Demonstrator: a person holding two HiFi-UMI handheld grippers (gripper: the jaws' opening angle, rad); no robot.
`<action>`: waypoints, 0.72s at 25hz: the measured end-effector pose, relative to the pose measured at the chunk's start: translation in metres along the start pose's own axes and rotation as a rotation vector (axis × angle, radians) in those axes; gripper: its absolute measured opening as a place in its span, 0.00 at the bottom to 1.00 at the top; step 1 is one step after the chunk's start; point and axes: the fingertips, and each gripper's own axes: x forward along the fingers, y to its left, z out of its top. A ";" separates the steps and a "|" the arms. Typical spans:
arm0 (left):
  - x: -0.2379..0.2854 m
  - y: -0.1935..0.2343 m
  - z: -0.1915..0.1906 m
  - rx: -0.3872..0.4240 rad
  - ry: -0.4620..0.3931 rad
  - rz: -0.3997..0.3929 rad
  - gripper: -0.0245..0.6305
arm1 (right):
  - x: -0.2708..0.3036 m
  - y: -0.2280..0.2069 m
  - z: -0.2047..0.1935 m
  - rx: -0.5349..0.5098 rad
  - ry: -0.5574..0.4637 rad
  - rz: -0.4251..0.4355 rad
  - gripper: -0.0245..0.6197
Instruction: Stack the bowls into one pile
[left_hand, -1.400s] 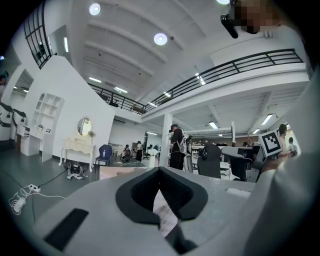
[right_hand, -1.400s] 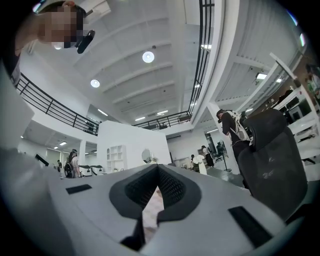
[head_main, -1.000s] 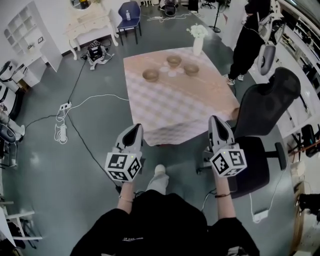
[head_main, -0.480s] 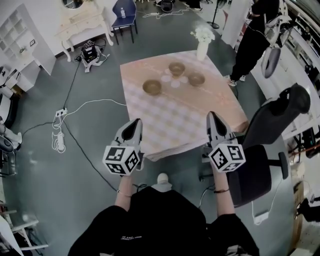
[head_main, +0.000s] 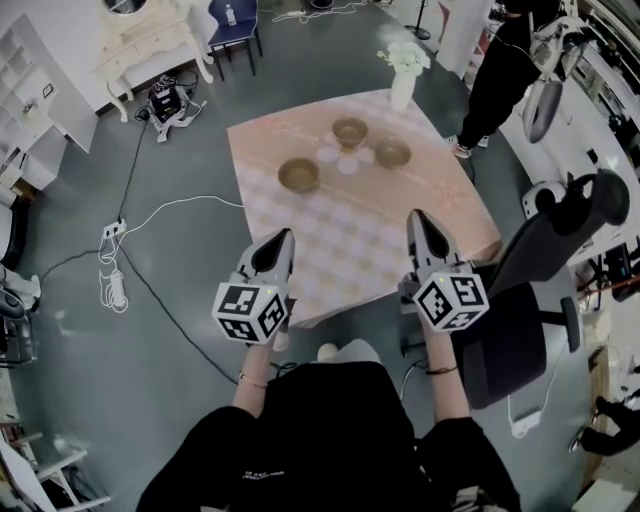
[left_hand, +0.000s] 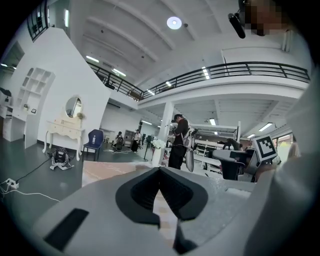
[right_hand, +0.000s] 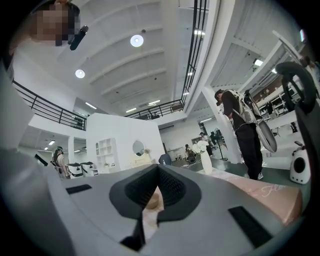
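**Grey-floored hall, both grippers shut and empty**

Pink checked cloth covers the surface at mid-frame. We hold the left gripper and the right gripper level at its near edge, each with jaws pressed together on nothing. Toward the far side, three bowls sit apart and unstacked: the left bowl, the back bowl and the right bowl. A flower vase stands at the far corner. An office chair is at the right of the frame.

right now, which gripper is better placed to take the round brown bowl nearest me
Left, probably: the left gripper points almost straight at that round brown bowl; the right gripper is further off to its side.
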 end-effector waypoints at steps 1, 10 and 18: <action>0.004 0.000 -0.002 -0.002 0.005 -0.005 0.03 | 0.002 -0.002 -0.002 0.000 0.006 -0.003 0.03; 0.049 0.001 -0.017 -0.026 0.048 -0.004 0.03 | 0.040 -0.033 -0.016 0.027 0.054 0.002 0.03; 0.113 -0.001 -0.028 -0.062 0.103 0.001 0.03 | 0.094 -0.077 -0.018 0.048 0.118 0.049 0.03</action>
